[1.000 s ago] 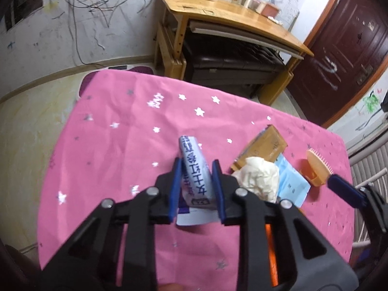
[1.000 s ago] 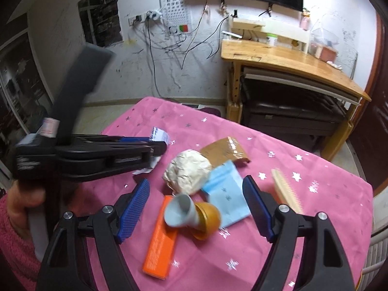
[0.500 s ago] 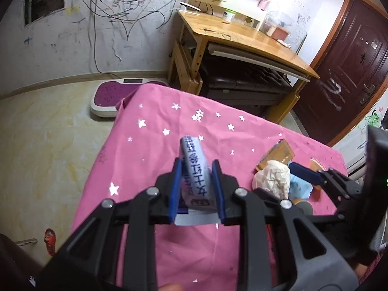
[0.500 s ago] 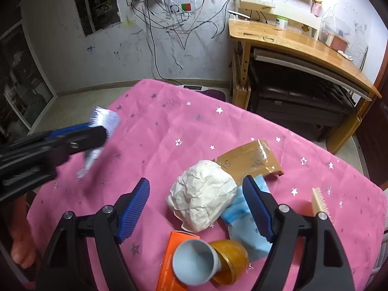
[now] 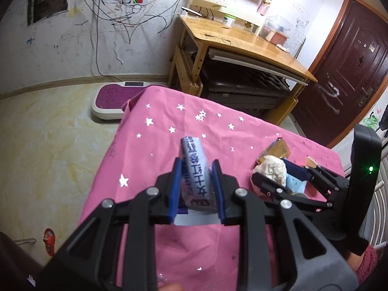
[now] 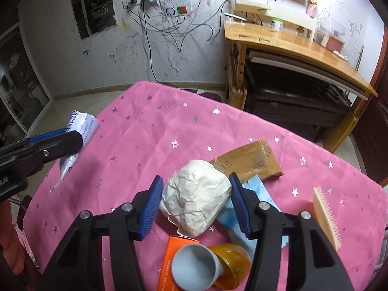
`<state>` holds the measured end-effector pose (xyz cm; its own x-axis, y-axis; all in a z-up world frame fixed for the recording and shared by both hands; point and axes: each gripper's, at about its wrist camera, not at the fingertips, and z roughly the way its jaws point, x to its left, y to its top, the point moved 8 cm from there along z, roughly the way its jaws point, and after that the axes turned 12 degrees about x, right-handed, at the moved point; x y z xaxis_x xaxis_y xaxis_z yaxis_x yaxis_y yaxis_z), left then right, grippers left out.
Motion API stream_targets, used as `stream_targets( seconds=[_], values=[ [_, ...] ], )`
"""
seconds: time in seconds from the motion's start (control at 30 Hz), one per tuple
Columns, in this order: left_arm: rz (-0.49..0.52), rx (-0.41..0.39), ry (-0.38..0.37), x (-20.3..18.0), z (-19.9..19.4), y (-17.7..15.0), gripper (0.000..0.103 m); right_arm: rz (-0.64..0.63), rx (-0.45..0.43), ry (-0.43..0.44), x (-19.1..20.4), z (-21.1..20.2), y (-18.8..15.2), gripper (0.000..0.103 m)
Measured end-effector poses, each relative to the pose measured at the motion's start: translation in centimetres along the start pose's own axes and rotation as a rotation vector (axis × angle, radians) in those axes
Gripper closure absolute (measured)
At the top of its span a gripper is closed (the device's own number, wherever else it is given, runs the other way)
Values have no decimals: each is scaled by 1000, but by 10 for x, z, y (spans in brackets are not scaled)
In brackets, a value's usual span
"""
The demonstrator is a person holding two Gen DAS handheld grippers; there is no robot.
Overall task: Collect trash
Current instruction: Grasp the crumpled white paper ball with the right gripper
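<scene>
1. The left gripper (image 5: pixel 197 189) is clamped on a printed wrapper packet (image 5: pixel 195 167). Both blue pads press its flat sides, and its crimped end sticks out past the fingertips. It looks light and thin-walled, so a pinch across the flats, as here, should hold it. The film is probably slick, and it may slide if the pinch eases.

2. The right gripper (image 6: pixel 196 206) is closing around a crumpled white paper ball (image 6: pixel 197 197) that sits squarely between its fingers. The left pad is at the ball's edge. The right pad is just beside its far flank. I cannot tell whether either one is pressing yet.

3. The ball should be very light and soft, and it will likely crush inward before the pads bite. The best hold is across its widest middle, low enough that the folds bunch and do not slip out upward.

4. Just beyond the right fingertip lie a brown padded envelope (image 6: pixel 252 162) and a pale blue wrapper (image 6: pixel 257 198), which runs under that finger. A closing pad could snag the blue sheet along with the ball.

5. On the near side, between the finger bases, sit an orange box (image 6: pixel 169 264), a grey cup (image 6: pixel 195 265) and an amber lid (image 6: pixel 232 264). A brush (image 6: pixel 326 215) lies outside the right finger, all on the pink starred cloth (image 6: pixel 150 131).
</scene>
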<state>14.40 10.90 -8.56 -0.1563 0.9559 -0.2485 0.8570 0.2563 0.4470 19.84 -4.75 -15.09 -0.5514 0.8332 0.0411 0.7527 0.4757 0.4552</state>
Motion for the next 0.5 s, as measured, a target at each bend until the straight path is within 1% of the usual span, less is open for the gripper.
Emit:
stream_targets(
  seconds=[0.1, 0.3, 0.5],
  values=[
    [3, -6, 0, -3, -4, -1, 80, 10, -47, 15, 0, -13, 3, 54],
    [26, -31, 6, -12, -15, -2, 80, 36, -155, 31, -5, -54, 7, 54],
    [62, -44, 10, -31, -20, -2, 80, 73, -193, 15, -25, -79, -4, 54]
  ],
)
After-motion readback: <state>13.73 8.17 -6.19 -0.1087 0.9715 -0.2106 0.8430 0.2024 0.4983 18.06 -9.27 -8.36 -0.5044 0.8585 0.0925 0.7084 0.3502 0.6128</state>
